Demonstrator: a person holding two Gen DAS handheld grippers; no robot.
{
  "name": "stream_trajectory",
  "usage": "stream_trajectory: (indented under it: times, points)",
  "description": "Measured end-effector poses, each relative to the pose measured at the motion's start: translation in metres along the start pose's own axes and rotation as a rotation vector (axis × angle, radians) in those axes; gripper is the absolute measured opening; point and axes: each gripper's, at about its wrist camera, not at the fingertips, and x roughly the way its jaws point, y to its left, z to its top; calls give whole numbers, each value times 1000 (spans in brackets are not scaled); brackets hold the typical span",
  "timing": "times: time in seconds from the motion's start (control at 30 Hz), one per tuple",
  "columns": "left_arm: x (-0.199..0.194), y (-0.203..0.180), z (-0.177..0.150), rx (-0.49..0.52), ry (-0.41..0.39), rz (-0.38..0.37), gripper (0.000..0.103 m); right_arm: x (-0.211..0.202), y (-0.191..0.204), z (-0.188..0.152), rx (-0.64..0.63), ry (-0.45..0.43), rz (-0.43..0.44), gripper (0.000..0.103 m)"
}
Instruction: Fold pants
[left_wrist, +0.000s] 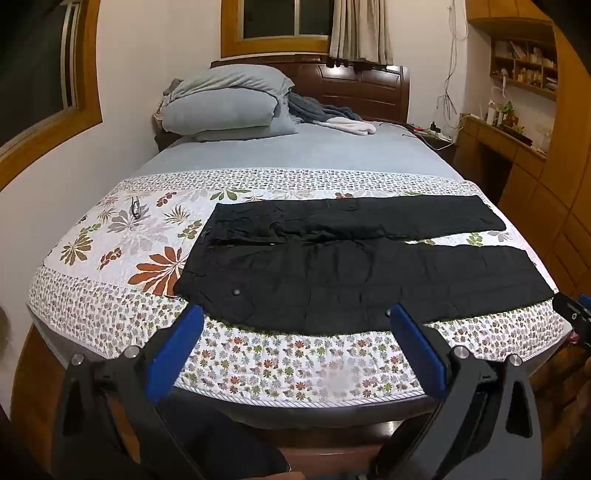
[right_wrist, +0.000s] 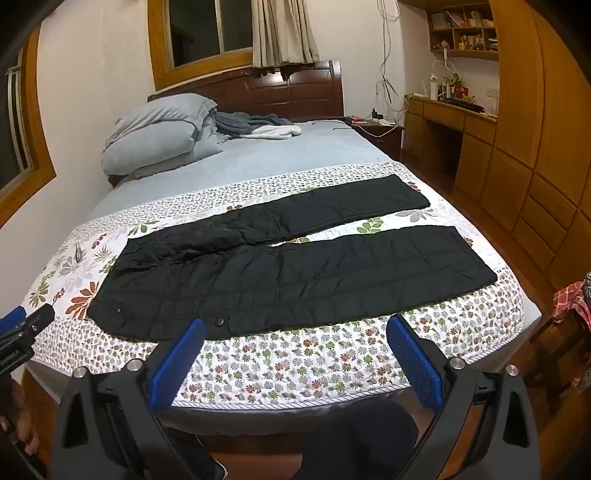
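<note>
Left wrist view: your left gripper (left_wrist: 295, 325) hangs at the foot of the bed (left_wrist: 295, 400), fingers (left_wrist: 177, 347) wide apart, gripping nothing. The black pants (left_wrist: 332, 266) lie flat across the floral quilt (left_wrist: 122, 236), waistband to the left, the two legs splayed apart toward the right. Risk: pinch too deep at the near edge and you likely catch quilt with the cloth, dragging both. Glasses (left_wrist: 136, 210) sit on the quilt beyond the waistband; a sweeping fold could knock them.

Right wrist view: your right gripper (right_wrist: 295, 338) is also spread and empty, short of the near leg's edge. Risk: the padded fabric looks slippery, so a shallow bite may drop a layer and skew the fold.
</note>
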Motion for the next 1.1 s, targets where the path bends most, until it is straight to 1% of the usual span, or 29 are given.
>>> stream_trajectory:
  times: [0.3, 0.43, 0.67, 0.83, 1.1]
  points:
    - [0, -2, -1, 3, -2, -6, 100, 0, -4, -1, -7, 3, -2, 100]
    - [0, 5, -1, -2, -1, 0, 100, 0, -2, -1, -8, 4, -3, 100]
    - [3, 5, 0, -1, 4, 0, 100, 1, -1, -1, -8, 3, -6, 100]
    - [1, 10, -6, 1, 3, 0, 100, 1, -1, -1, -8, 3, -7, 100]
    - [4, 7, -4, 2, 7, 2, 100, -1, 0, -1, -10, 2, -10, 100]
